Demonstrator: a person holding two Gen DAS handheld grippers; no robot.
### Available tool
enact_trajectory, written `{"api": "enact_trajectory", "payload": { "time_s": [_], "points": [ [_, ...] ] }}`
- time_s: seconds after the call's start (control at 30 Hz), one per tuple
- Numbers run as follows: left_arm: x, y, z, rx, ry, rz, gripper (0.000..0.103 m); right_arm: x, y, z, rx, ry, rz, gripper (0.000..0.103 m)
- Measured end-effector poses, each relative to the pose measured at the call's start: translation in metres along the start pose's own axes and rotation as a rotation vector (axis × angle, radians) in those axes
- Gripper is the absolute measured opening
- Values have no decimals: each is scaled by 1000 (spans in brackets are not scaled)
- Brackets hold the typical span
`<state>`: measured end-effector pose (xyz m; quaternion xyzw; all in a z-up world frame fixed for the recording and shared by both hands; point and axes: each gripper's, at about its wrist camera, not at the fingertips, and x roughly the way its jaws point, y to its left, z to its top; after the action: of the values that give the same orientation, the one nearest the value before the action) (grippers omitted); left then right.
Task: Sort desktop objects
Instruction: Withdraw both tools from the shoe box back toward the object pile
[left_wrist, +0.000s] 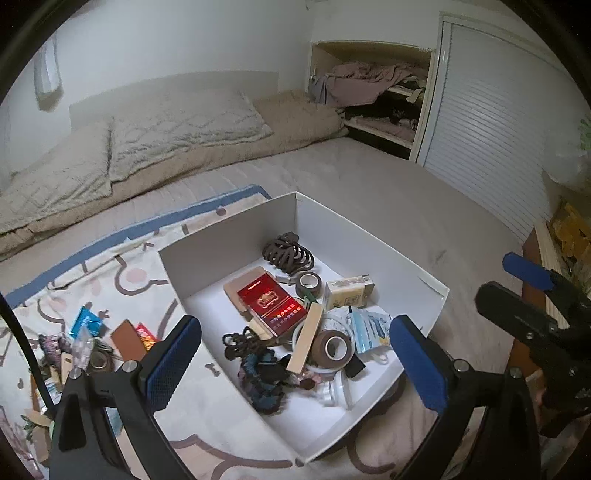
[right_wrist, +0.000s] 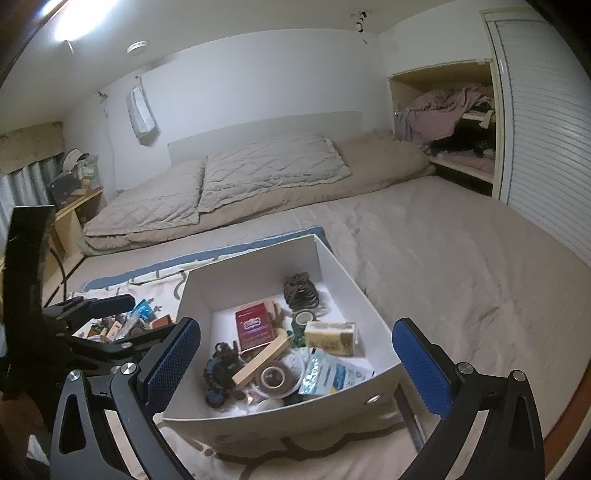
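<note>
Desktop objects lie in two groups on a patterned blanket (left_wrist: 207, 417) spread over a bed (left_wrist: 369, 192). At far left, an unsorted heap (left_wrist: 85, 347) of small things waits in the open: a blue packet (left_wrist: 85, 319), a brown card (left_wrist: 127, 338), a red wrapper (left_wrist: 146, 334) and odds too jumbled to name. Just right of it the left gripper (left_wrist: 295, 362) hangs above a white box (left_wrist: 229, 251), jaws spread wide with nothing between them, apparently free for another pick. Inside the box sits what looks like the sorted share: a red box (left_wrist: 273, 304) near the middle, dark hair ties (left_wrist: 286, 251) toward the far wall, a wooden block (left_wrist: 308, 338) leaning across a brown tape roll (left_wrist: 332, 349), a second tape roll (left_wrist: 309, 281), a yellow carton (left_wrist: 347, 293) and a pale blue pouch (left_wrist: 369, 328) toward the right wall. Farther right, the right gripper (right_wrist: 295, 365) faces the same box from its near end, jaws likewise wide and empty. With the heap well stocked, the sorting seems only partly done.
</note>
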<state>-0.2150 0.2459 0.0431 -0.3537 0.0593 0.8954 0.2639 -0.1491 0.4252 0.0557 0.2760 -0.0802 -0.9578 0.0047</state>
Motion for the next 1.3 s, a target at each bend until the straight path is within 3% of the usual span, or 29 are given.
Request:
{"api": "enact_trajectory", "payload": {
  "time_s": [0.67,1.3],
  "points": [
    [-72,13,-31,-18,-129,22,103,-34,30,-24,-39,-44,-30,103],
    [-104,15,-60,7,-185,32,103,-53,43,-44,-45,-72,-41,103]
  ]
}}
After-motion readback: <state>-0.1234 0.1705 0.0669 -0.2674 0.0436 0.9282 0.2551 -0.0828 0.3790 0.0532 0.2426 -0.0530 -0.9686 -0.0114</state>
